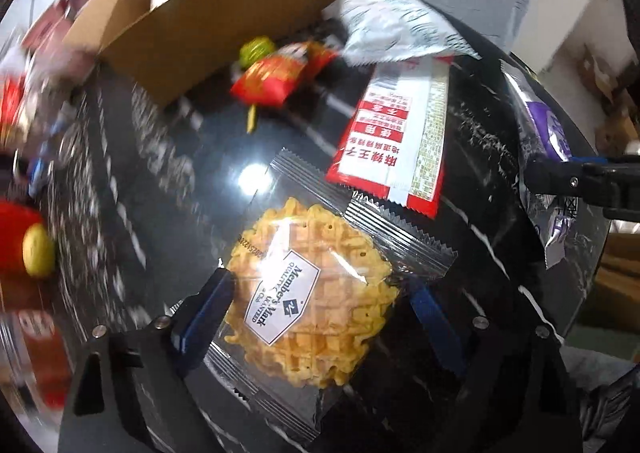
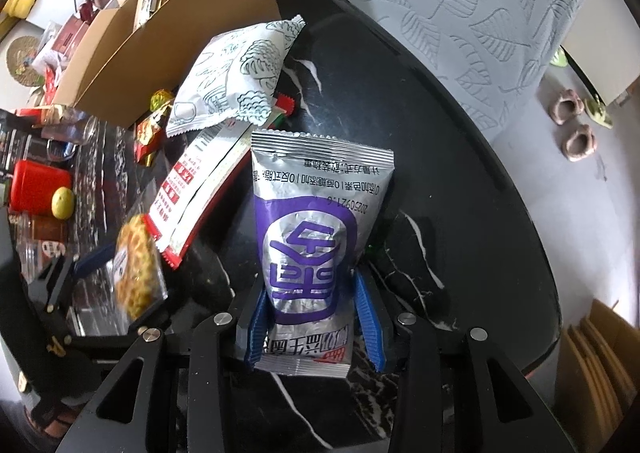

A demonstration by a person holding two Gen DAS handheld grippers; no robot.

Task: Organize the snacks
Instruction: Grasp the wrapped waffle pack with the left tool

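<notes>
My left gripper (image 1: 320, 305) is shut on a clear Member's Mark waffle packet (image 1: 308, 301), its blue pads pressing both sides, just above the black marble table (image 1: 168, 181). My right gripper (image 2: 310, 317) is shut on a silver and purple pouch (image 2: 316, 233); the pouch also shows in the left wrist view (image 1: 552, 173). A red and white sachet (image 1: 396, 133) lies beyond the waffle, also seen in the right wrist view (image 2: 192, 189). A white printed bag (image 2: 240, 77), a small red packet (image 1: 280, 77) and a green candy (image 1: 256, 49) lie near an open cardboard box (image 1: 208, 13).
A red container (image 2: 36, 185) with a yellow ball (image 2: 63, 203) stands at the table's left with jars and clutter. The table's curved edge (image 2: 532, 213) runs along the right. A leaf-patterned cloth (image 2: 480, 5) and slippers (image 2: 576, 133) lie beyond it.
</notes>
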